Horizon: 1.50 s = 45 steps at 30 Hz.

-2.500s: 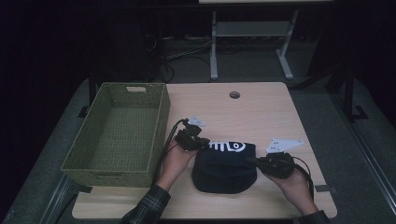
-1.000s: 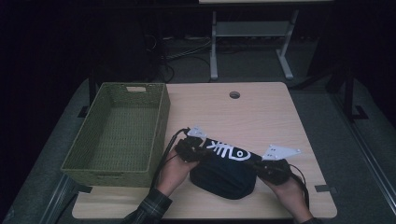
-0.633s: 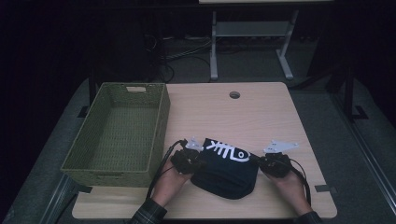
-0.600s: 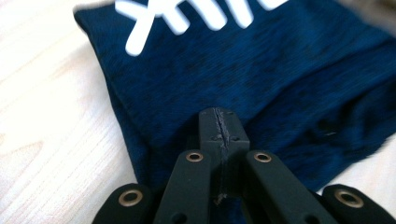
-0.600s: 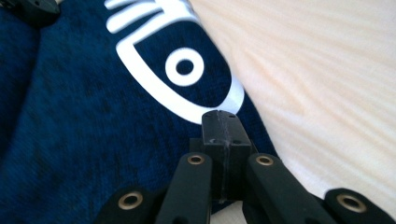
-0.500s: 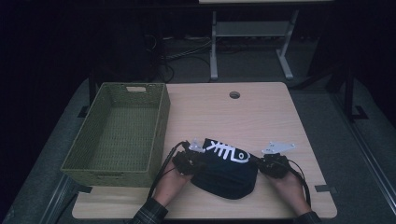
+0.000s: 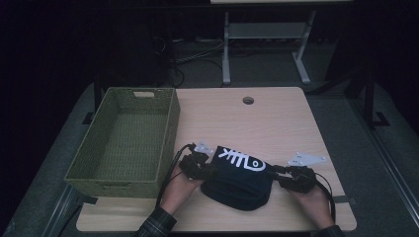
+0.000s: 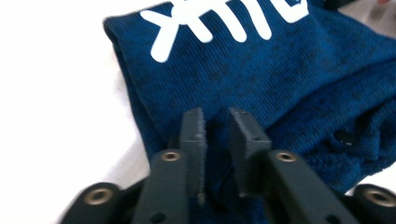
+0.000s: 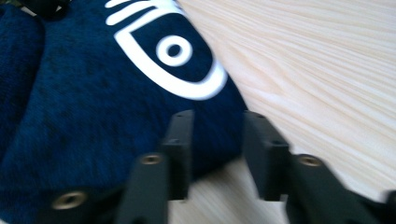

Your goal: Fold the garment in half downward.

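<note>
Your green woven basket (image 7: 126,140) sits at the left of the tabletop (image 7: 276,123), its near wall partly hiding its floor. A black cable loops just beside its right wall, trailing from your left gripper (image 7: 206,171). In the dim high view that gripper's dark body blends into your left hand (image 7: 179,186), so its tips are hard to make out there. The left gripper view is clearer: the left gripper (image 8: 217,128) has its jaws parted by a narrow gap, having just been opening. They lie over the left edge of the folded dark blue garment (image 8: 280,93) without pinching it, though whether the cloth rises into the gap is hard to judge.

The garment (image 7: 237,177) lies near the front edge, between your two hands, well right of the basket. Its white fish-skeleton print faces up. The print is cut off at the top in both gripper views.

At the right, your right gripper (image 7: 276,173) meets the garment's right edge. In the blurred right gripper view the right gripper (image 9: 217,123) also stands with its jaws released, just opened; the cloth's corner (image 9: 116,116) lies under and beside one jaw, the bare wood under the other. Your right hand (image 7: 311,200) is cut off at the bottom edge. A round cable hole (image 7: 248,100) lies far across the tabletop.
</note>
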Each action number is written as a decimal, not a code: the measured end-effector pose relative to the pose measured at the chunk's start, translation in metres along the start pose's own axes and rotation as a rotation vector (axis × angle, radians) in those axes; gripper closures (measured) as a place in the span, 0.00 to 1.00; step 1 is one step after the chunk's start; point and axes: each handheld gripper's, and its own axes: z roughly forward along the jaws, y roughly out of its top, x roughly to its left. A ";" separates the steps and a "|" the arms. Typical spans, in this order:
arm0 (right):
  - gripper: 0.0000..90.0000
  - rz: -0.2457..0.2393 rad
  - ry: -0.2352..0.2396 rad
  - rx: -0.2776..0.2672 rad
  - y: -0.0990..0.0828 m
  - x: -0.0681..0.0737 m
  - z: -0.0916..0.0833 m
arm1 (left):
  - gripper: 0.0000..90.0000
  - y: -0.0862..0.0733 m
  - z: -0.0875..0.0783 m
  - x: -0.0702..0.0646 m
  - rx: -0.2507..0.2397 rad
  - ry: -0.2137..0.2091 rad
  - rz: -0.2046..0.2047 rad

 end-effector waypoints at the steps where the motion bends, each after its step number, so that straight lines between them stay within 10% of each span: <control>1: 0.61 0.011 -0.003 -0.007 -0.002 -0.002 -0.003 | 0.73 0.001 0.000 0.002 -0.012 0.005 -0.008; 9: 0.29 0.033 -0.069 -0.018 -0.025 -0.009 -0.019 | 0.37 0.003 0.008 0.017 -0.042 0.019 -0.075; 18: 0.23 0.051 -0.099 0.045 -0.034 -0.012 -0.014 | 0.18 0.000 0.025 0.023 -0.015 0.014 -0.077; 45: 0.15 0.020 -0.134 0.084 -0.032 -0.008 -0.010 | 0.27 -0.004 0.039 0.014 0.045 0.016 -0.017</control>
